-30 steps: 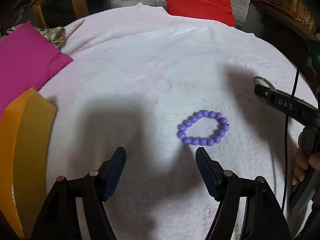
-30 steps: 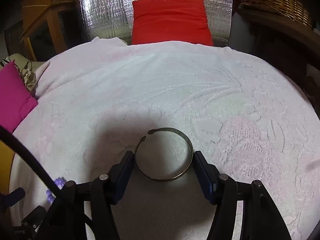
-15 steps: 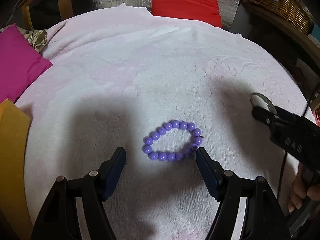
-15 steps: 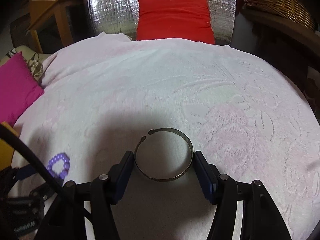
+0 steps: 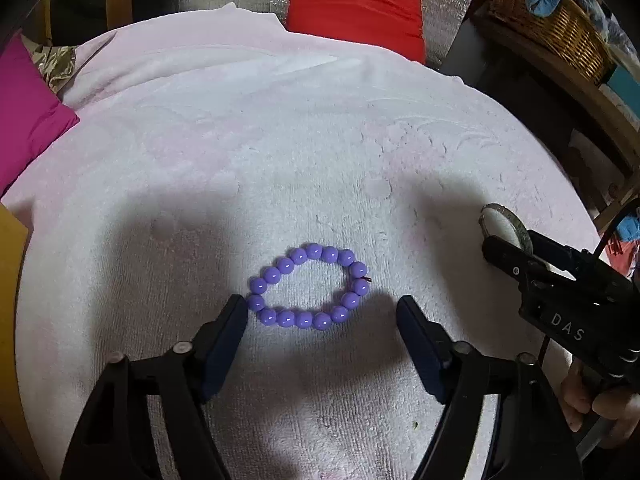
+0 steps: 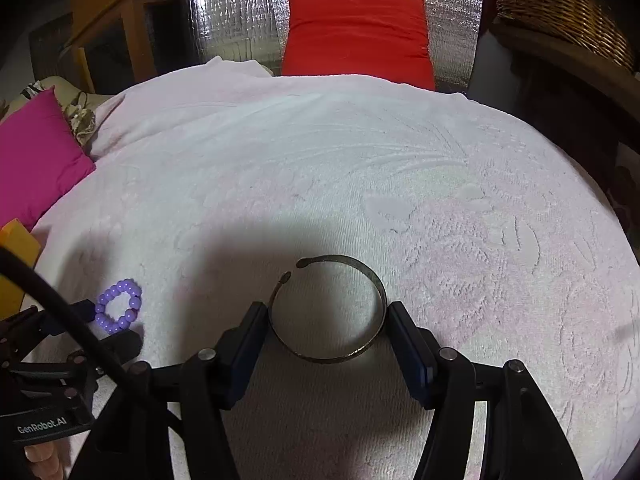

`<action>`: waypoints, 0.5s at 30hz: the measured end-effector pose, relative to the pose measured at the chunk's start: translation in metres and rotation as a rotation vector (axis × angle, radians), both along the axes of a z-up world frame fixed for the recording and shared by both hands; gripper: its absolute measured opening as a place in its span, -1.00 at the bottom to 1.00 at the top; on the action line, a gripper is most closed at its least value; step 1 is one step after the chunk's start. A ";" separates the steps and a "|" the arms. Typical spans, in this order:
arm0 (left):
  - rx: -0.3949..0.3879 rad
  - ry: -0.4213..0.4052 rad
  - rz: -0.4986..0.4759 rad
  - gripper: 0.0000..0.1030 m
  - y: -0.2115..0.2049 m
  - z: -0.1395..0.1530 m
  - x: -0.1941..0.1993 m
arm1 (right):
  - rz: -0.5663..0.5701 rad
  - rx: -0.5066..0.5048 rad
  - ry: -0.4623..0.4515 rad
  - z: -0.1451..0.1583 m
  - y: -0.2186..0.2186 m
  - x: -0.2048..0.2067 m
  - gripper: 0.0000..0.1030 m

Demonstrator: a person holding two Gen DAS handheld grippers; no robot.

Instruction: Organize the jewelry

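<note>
A purple bead bracelet point(image 5: 308, 288) lies flat on the pale pink towel point(image 5: 280, 152). My left gripper point(image 5: 322, 308) is open, its tips on either side of the bracelet's near edge, the left tip close to the beads. My right gripper point(image 6: 327, 314) is shut on a dark metal open cuff bangle point(image 6: 332, 312), held across its width just above the towel. The right gripper with the bangle point(image 5: 506, 220) also shows at the right of the left wrist view. The bead bracelet point(image 6: 119, 311) shows at the left of the right wrist view.
A magenta cushion point(image 5: 24, 112) lies at the left, a red cushion point(image 5: 356, 4) at the back against silver foil. An orange box edge point(image 5: 8, 280) is at the far left. A wicker basket point(image 5: 552, 20) stands on a shelf at the right.
My left gripper has moved right and forward, so the bead bracelet now sits between its open tips. My right gripper still holds the bangle, with little movement.
</note>
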State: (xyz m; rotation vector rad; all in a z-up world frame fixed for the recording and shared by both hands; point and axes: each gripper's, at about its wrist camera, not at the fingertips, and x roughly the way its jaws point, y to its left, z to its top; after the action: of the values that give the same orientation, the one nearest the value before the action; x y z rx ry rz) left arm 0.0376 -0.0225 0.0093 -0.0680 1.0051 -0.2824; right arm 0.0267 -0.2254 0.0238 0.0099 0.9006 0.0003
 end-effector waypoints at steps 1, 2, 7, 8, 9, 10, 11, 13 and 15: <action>-0.002 0.005 0.002 0.17 0.001 -0.001 0.000 | 0.000 -0.001 0.000 0.000 0.000 0.000 0.25; -0.009 0.009 0.003 -0.01 0.003 -0.001 0.000 | -0.001 -0.003 -0.001 0.000 0.000 0.000 0.25; -0.025 0.008 0.001 -0.39 0.007 -0.001 -0.004 | -0.009 -0.009 0.000 0.001 0.003 -0.003 0.25; -0.027 0.008 -0.001 -0.57 0.008 -0.001 -0.005 | -0.012 -0.009 0.000 0.001 0.003 -0.004 0.25; -0.027 0.010 -0.002 -0.69 0.008 0.000 -0.006 | -0.018 -0.005 0.001 0.002 0.003 -0.005 0.24; -0.024 0.009 -0.001 -0.74 0.009 0.000 -0.007 | -0.023 -0.001 0.002 0.002 0.003 -0.007 0.24; -0.021 0.010 0.002 -0.80 0.010 0.001 -0.008 | -0.026 0.001 0.003 0.002 0.003 -0.008 0.24; -0.027 0.016 0.008 -0.81 0.013 0.001 -0.010 | -0.032 0.008 0.009 0.003 0.003 -0.012 0.24; -0.036 0.025 0.016 -0.81 0.018 0.002 -0.012 | -0.037 0.017 0.017 0.003 0.003 -0.015 0.24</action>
State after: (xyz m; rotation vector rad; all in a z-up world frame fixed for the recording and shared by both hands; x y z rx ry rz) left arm 0.0254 -0.0048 0.0112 -0.1120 1.0240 -0.2853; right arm 0.0120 -0.2223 0.0269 0.0427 0.9177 -0.0260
